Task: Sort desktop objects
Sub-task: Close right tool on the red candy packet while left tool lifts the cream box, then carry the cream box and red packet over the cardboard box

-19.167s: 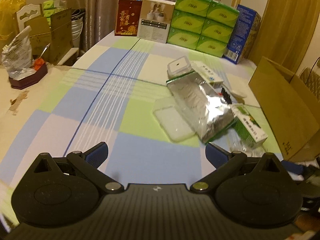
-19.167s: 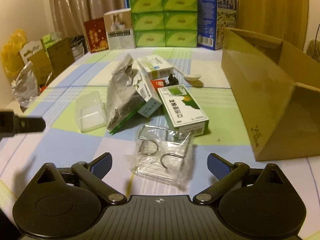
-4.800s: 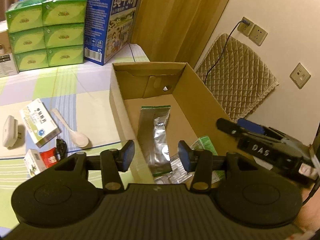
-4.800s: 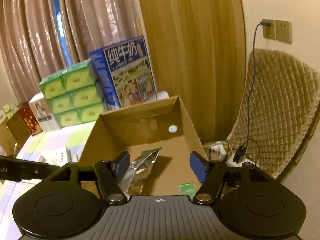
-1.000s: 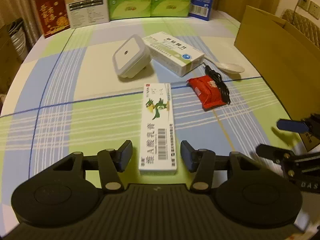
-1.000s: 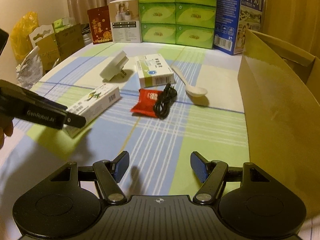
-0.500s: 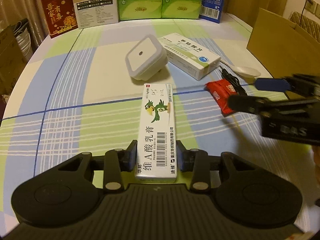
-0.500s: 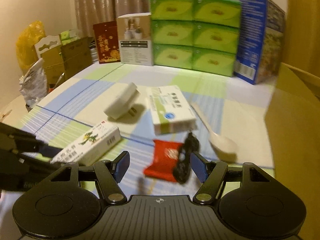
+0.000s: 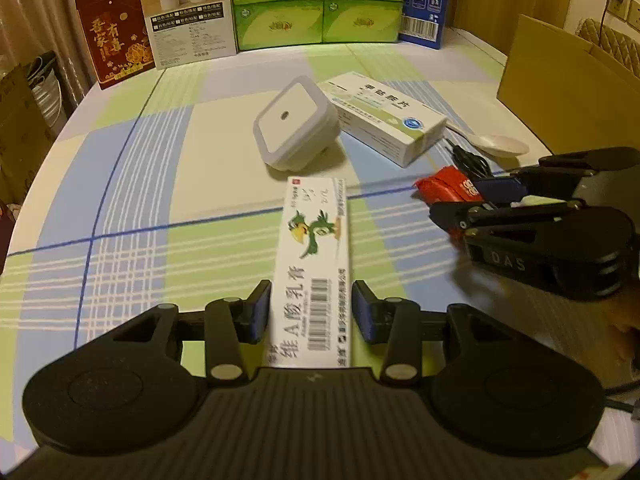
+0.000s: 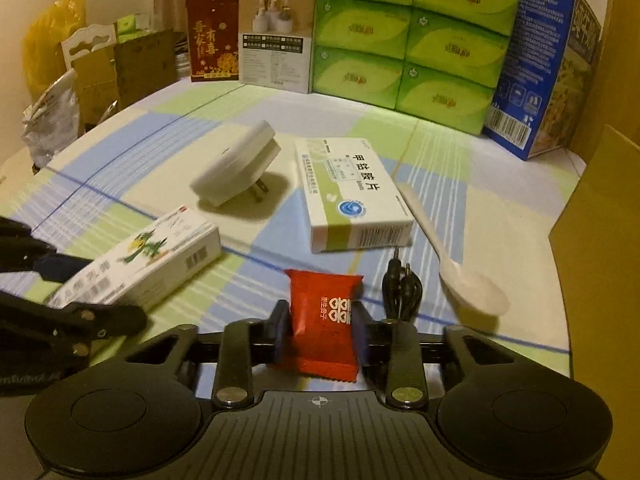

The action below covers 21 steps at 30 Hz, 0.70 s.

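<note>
A long white box with a green bird print (image 9: 316,236) lies on the checked tablecloth, and my left gripper (image 9: 311,312) is shut on its near end. The same box (image 10: 140,260) shows at the left of the right wrist view, between the left gripper's fingers. A red snack packet (image 10: 324,300) sits between the pads of my right gripper (image 10: 321,330), which is shut on it. In the left wrist view the right gripper (image 9: 460,200) comes in from the right, holding the red packet (image 9: 440,188) low over the cloth.
A white plug-in night light (image 9: 294,128), a white-green medicine box (image 9: 384,116), a coiled black cable (image 10: 402,288) and a white spoon (image 10: 468,284) lie just beyond. A cardboard box (image 9: 560,96) stands at the right. Green tissue packs (image 9: 320,4) line the back.
My right gripper has dropped to the red packet and shut on it; half a second ago it hung open above it. The left gripper keeps its hold on the long white box.
</note>
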Tool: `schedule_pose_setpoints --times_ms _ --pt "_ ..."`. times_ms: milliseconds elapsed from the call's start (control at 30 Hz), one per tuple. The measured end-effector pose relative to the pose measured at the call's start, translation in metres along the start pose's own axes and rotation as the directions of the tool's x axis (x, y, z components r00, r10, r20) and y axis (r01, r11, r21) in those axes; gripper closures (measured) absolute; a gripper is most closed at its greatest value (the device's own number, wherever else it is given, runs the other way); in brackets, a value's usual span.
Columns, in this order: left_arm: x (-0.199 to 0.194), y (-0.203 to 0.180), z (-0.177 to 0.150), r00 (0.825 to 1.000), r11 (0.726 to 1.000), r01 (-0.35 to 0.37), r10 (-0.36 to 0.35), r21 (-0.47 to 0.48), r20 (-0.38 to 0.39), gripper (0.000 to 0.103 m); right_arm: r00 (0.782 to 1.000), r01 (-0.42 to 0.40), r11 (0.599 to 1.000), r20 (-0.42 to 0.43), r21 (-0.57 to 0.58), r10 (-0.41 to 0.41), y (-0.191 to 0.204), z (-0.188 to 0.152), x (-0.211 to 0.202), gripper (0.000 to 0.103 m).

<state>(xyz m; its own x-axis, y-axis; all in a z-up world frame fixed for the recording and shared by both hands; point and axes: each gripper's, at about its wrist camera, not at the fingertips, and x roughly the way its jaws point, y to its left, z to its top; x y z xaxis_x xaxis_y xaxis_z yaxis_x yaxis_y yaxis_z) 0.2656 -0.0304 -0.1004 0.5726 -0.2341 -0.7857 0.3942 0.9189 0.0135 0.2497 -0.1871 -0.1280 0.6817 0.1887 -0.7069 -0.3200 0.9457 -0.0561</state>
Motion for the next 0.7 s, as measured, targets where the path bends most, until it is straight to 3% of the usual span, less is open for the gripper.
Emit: schedule_pose_setpoints --times_ms 333,500,700 --pt "-0.047 -0.044 -0.05 0.999 0.999 0.034 -0.035 -0.016 -0.018 0.07 0.997 -0.06 0.996 -0.038 0.064 0.063 0.007 -0.05 -0.069 0.079" --pt "-0.074 -0.064 -0.081 1.0 1.0 0.02 -0.02 -0.021 0.005 0.07 0.996 -0.042 0.993 -0.075 0.106 0.05 0.002 -0.083 -0.106 0.079" --pt "-0.077 -0.069 -0.086 1.0 1.0 0.006 -0.006 -0.002 0.017 0.069 0.997 -0.029 0.993 -0.067 0.111 0.036 -0.001 -0.1 -0.123 0.075"
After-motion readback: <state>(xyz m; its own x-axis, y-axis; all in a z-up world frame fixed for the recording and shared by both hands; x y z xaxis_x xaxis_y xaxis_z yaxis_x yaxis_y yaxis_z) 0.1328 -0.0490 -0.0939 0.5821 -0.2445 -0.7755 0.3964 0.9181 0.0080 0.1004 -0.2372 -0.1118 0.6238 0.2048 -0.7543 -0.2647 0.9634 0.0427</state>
